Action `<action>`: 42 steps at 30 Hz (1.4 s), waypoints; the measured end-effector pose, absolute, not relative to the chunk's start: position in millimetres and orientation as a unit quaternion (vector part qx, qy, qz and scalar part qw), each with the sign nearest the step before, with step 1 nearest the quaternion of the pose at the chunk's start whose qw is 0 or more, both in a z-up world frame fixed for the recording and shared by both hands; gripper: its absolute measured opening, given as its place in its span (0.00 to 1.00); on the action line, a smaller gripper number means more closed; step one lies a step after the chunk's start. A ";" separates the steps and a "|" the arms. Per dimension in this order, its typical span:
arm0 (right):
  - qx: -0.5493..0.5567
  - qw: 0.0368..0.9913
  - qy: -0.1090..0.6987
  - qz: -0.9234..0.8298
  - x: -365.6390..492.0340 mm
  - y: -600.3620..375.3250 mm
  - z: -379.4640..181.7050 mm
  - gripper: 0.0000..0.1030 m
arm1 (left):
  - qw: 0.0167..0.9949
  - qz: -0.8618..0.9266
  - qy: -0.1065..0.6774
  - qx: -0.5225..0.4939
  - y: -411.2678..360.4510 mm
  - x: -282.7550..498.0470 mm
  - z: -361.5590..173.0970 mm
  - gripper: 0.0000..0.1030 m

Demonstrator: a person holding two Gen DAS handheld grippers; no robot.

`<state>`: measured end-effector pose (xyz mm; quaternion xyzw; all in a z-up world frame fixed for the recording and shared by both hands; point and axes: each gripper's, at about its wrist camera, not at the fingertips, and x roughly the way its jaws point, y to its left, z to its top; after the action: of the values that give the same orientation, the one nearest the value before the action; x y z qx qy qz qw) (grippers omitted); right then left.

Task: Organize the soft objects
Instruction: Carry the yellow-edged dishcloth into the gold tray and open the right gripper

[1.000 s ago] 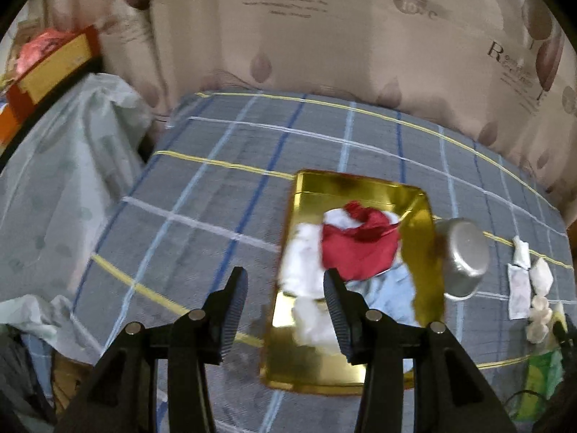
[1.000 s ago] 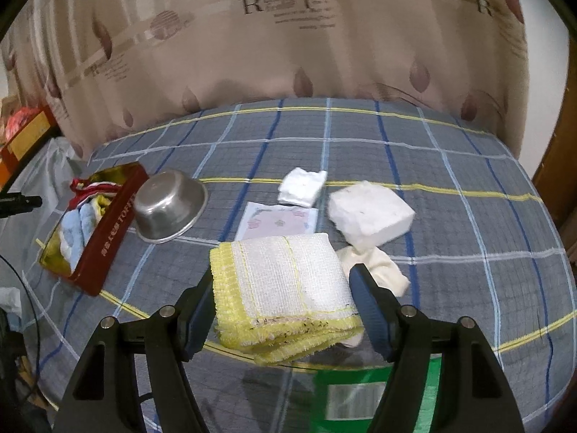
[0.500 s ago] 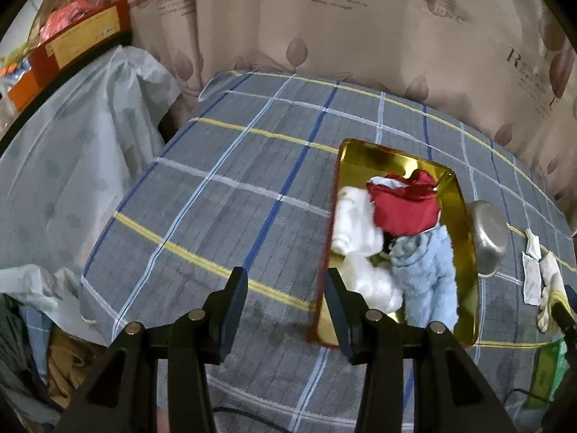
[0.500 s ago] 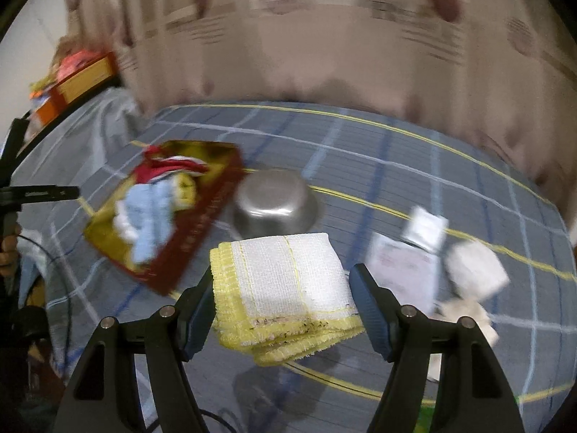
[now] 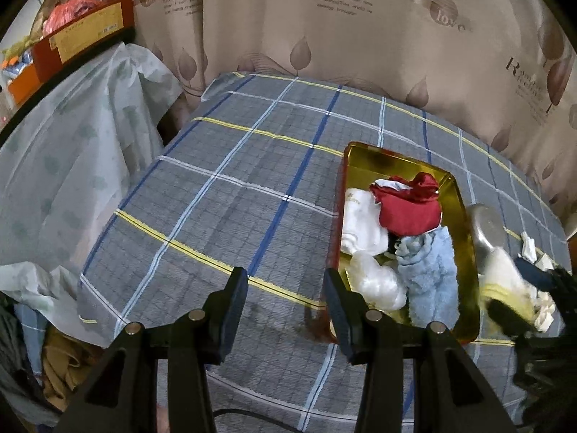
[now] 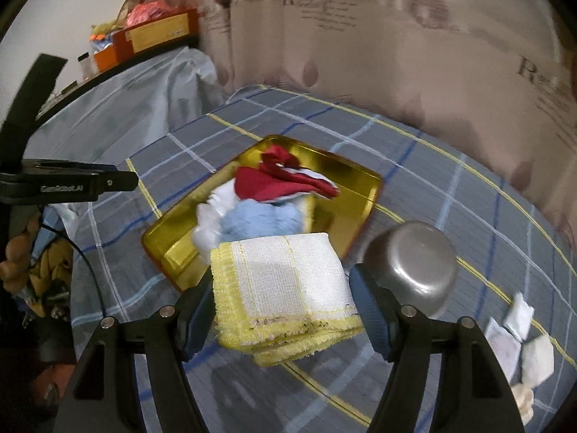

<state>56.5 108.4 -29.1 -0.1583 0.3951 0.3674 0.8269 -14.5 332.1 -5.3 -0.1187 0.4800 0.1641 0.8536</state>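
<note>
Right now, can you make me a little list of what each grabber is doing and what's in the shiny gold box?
right gripper: shut on the folded white cloth with yellow edges, near the box
left gripper: open, holding nothing
gold metal tray: holds a red cloth, a fluffy light blue towel and white soft items
silver metal bowl: beside the tray, upside down
table cover: grey plaid cloth

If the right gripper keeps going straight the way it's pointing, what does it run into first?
Probably the gold tray: the right gripper, shut on the yellow-edged cloth, points at the tray's near end, where the light blue towel lies. Depth is unclear.
</note>
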 end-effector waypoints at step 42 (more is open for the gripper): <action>-0.124 0.831 0.399 0.369 61.7 115.3 -38.9 0.79 | 0.846 0.143 0.490 -0.152 332.6 -10.9 -17.8 0.43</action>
<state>61.7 115.3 -38.9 -0.1237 0.3986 0.3688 0.8306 -10.9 332.6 -17.8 -0.1517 0.4899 0.1433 0.8464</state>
